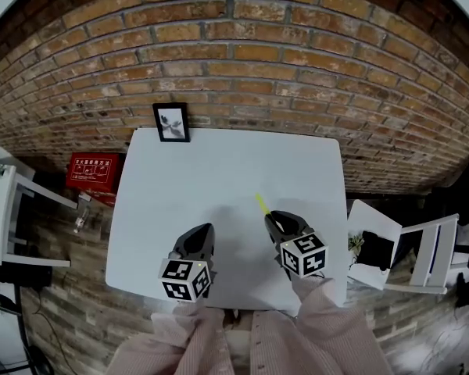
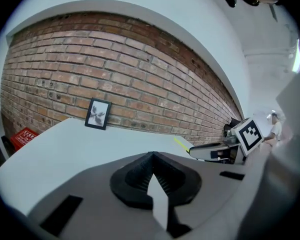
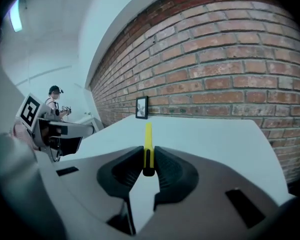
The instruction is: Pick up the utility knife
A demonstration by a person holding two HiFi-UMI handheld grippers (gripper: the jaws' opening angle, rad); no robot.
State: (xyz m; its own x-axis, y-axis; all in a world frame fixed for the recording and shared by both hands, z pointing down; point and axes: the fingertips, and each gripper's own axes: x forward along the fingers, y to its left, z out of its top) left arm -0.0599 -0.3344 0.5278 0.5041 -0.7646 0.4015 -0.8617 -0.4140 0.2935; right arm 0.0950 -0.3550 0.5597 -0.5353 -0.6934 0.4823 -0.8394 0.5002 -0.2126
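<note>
Utility knife (image 3: 148,143): thin and yellow with a dark near end, it is clamped in the right tongs over the near right part of the white desk (image 1: 219,170).

On the left, the left tongs (image 2: 152,158) have their pads pressed together with nothing between them, above the near edge of the desk. A small picture frame (image 1: 171,122) stands at the far left edge.

To the right, the right tongs (image 1: 275,219) are closed partway on the knife's near end. Their pads lie flat on its two broad sides, and the yellow body sticks out ahead toward the far side.

The knife looks light, stiff and narrow. Its smooth sides could slip or pivot between the pads, so a firm squeeze on the flat sides suits it. Held by one end, the long free length may droop; a hold nearer the middle would likely be steadier. I cannot tell whether the blade is out.
</note>
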